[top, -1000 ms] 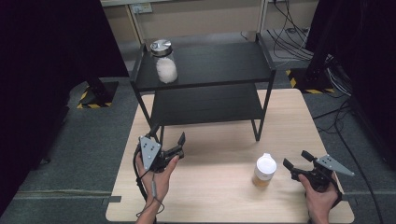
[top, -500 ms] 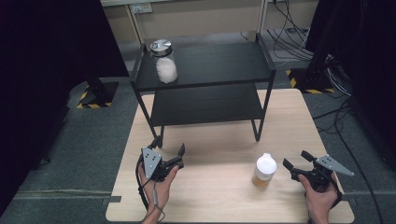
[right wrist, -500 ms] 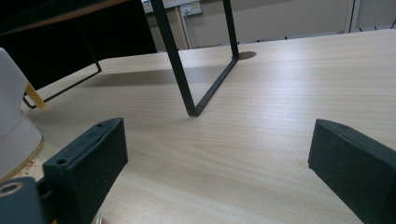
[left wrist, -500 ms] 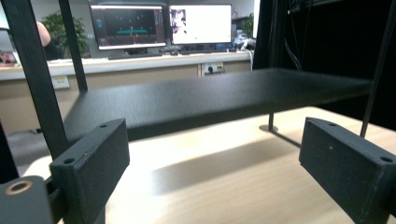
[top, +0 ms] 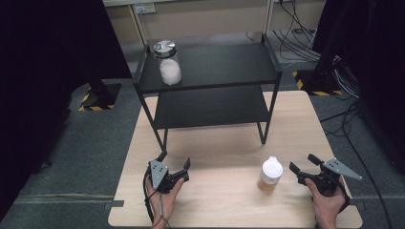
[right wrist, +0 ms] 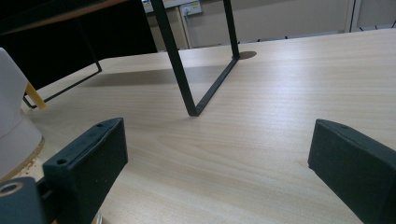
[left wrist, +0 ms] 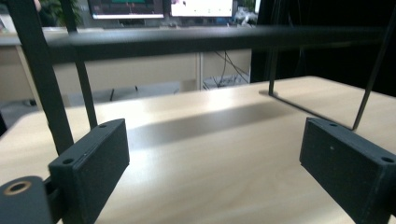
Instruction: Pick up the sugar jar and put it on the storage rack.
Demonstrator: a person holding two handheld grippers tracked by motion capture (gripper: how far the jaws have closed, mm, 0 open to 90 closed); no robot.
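Observation:
A glass jar (top: 167, 66) with a metal lid and white contents stands on the top left of the black two-tier shelf (top: 224, 67). A small bottle (top: 271, 173) with a white cap and amber contents stands on the wooden table (top: 224, 195), right of centre. My left gripper (top: 175, 160) is open just in front of the shelf's front left leg, with nothing between its jaws. My right gripper (top: 302, 163) is open a little to the right of the bottle and apart from it. In the right gripper view the bottle (right wrist: 14, 126) sits at the left edge, beside the open gripper (right wrist: 215, 158).
The shelf's lower tier (top: 210, 106) is bare. Its front left leg (left wrist: 46, 88) rises close ahead of the open left gripper (left wrist: 212, 163), and a thin base bar (right wrist: 210, 88) lies on the table ahead of the right one. Cables and floor surround the table.
My left gripper has drawn back from the shelf toward the table's near edge, still open. The right gripper and the bottle have stayed put.

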